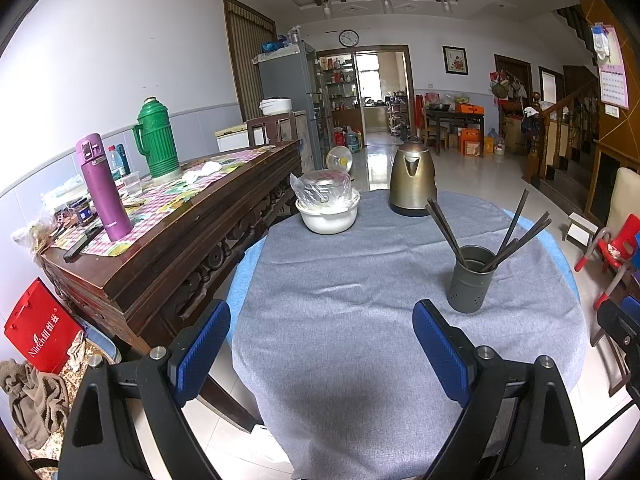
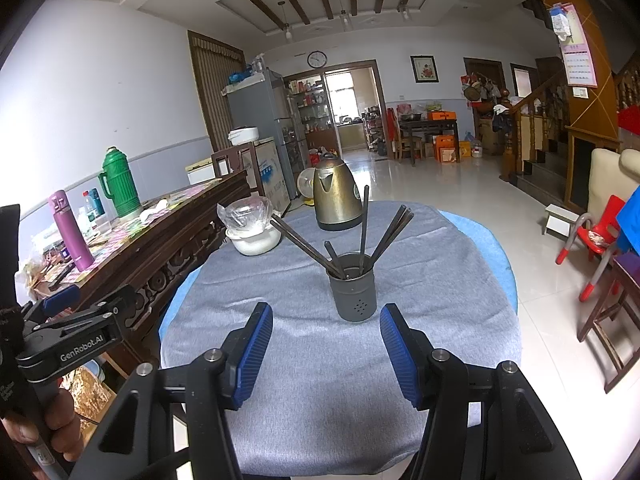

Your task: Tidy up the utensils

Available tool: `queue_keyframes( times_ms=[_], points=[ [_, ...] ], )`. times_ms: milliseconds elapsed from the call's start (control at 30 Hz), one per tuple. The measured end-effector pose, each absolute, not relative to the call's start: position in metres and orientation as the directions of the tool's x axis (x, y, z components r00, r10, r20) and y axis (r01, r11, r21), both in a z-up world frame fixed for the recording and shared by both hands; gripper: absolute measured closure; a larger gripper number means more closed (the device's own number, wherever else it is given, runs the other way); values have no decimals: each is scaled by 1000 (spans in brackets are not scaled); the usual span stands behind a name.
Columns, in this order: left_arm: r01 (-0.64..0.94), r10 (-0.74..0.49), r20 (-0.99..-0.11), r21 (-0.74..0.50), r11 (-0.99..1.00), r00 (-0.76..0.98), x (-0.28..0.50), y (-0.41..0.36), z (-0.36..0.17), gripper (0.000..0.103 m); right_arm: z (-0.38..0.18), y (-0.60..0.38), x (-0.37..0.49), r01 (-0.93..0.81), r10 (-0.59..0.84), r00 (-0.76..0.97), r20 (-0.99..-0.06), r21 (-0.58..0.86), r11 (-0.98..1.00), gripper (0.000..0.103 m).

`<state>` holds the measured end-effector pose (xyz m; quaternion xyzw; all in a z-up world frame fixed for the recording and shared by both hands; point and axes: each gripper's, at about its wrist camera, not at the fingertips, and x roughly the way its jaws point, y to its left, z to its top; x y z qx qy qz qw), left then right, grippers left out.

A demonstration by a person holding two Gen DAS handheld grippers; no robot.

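The round table (image 2: 460, 264) was covered with a grey cloth. On it stood a dark grey holder (image 2: 354, 288), upright, with several dark chopsticks (image 2: 364, 228) leaning outward from its mouth in different directions. No loose chopstick was visible on the cloth. A brass-coloured kettle (image 2: 334, 196) stood at the far edge of the table, and a white bowl (image 2: 256, 240) covered with a plastic bag stood to its left, both well apart from the holder.

The right gripper (image 2: 326, 354) hung above the near part of the cloth, pointed toward the holder, which lay just beyond its fingertips. Its jaws stood spread with nothing between the blue pads (image 2: 252, 354). The left gripper (image 1: 320, 354) hung over the near left part of the table, jaws also spread and empty; from its view the holder (image 1: 470, 278) sat ahead and to the right.

Judged from this arrangement, either the sorting step was finished and both grippers were held clear of the work, or it had not begun. The pictures do not settle which.

If further tidying was intended, the next move would call for an approach from above to one leaning chopstick, with the jaws aligned across its shaft. The chopsticks were thin and crossed near the rim; a careless closure could catch two at once or tip the light holder.
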<state>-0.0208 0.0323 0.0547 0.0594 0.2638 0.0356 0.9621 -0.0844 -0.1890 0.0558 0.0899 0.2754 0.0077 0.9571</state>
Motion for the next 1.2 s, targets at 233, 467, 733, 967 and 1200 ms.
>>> queue_keyframes(
  times_ms=[233,467,733,967,1200],
  points=[
    [-38,102,-503,136,990,858,-21,31,54,10,56,-189,-85,34,64,849,-524,176,984,43],
    [-41,106,-501,140,989,859,-19,31,53,10,58,-184,-80,43,42,862,-506,155,987,43],
    [-53,116,-519,135,989,847,-5,35,50,10,63,-181,-58,40,40,865,-500,148,988,43],
    [-52,113,-545,126,991,831,16,36,45,10,55,-178,-39,41,41,850,-525,142,989,43],
    [-64,116,-567,112,992,816,35,36,46,10,55,-179,-22,33,41,844,-535,129,991,43]
  ],
)
